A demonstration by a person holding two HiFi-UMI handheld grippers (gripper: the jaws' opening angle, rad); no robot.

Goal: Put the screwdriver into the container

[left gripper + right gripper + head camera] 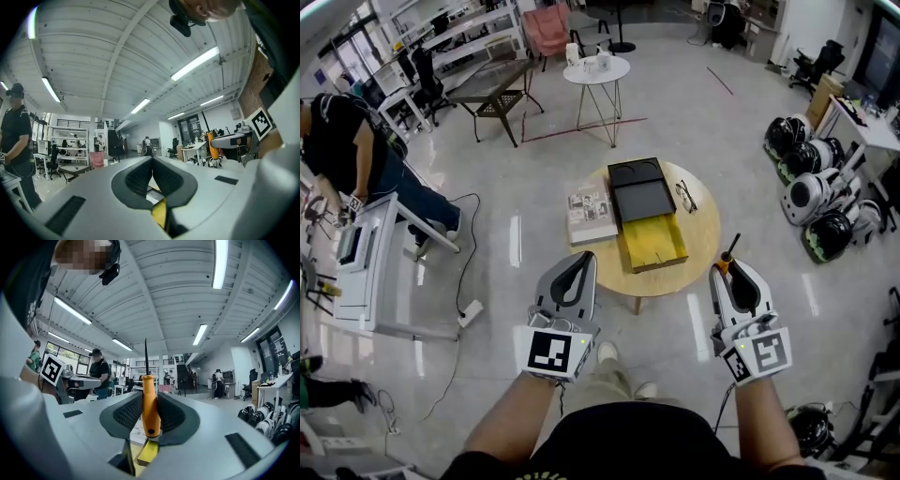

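Note:
An orange-handled screwdriver (149,404) with a thin dark shaft stands upright between the jaws of my right gripper (150,399), which is shut on its handle. In the head view the right gripper (733,275) hovers off the right front edge of the round table, the screwdriver (727,259) poking out past its tips. The container (653,242) is an open yellow-lined box with a black lid folded back, lying on the table. My left gripper (579,265) is shut with nothing in it, at the table's front left edge; its own view shows the left gripper (152,161) pointing level across the room.
A round wooden table (698,225) carries a printed booklet (591,214) left of the box and a pair of glasses (685,196) to its right. White helmets (814,200) lie on the floor at the right. A person stands by a desk at far left.

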